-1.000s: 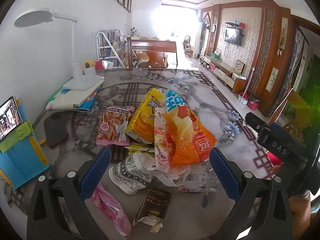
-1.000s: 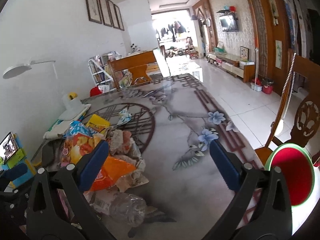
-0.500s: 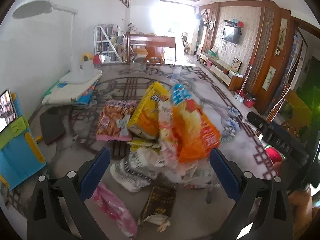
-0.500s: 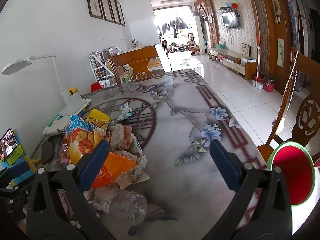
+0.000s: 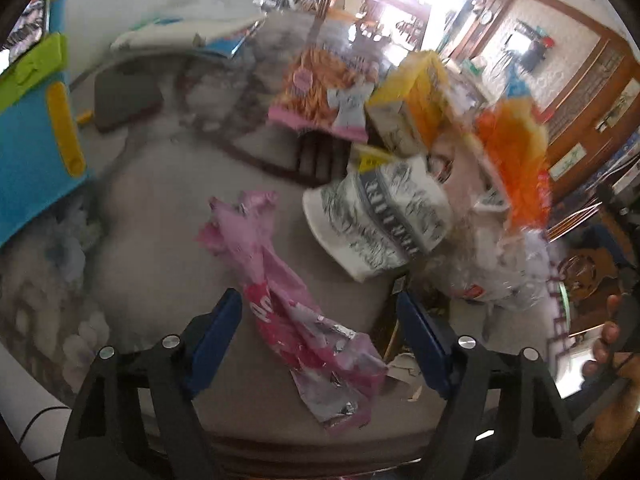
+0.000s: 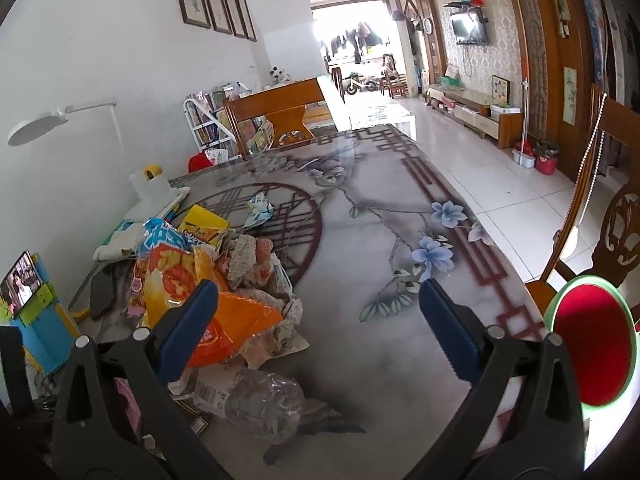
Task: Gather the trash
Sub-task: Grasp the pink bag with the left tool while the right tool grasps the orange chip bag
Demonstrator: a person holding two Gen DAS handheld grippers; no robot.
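A heap of trash lies on the patterned table (image 6: 400, 344): an orange snack bag (image 5: 516, 152), a yellow bag (image 5: 420, 96), a pink-edged snack bag (image 5: 320, 92), a printed paper cup (image 5: 380, 216) and a crushed clear bottle (image 6: 260, 396). My left gripper (image 5: 316, 300) points steeply down over a crumpled pink wrapper (image 5: 256, 240). Its jaws are closing, with the wrapper's lower part between the blue pads, which do not touch it. My right gripper (image 6: 318, 288) hangs open over the table, to the right of the heap, holding nothing.
A blue toy stand (image 5: 36, 140) with a phone on it stands at the left by the wall. A white desk lamp (image 6: 40, 124) rises behind it. A red round opening with a green rim (image 6: 592, 340) and a wooden chair (image 6: 616, 216) are off the table's right edge.
My left gripper has dropped and tipped downward onto the pink wrapper, and its jaws have narrowed. The right gripper has stayed almost still.
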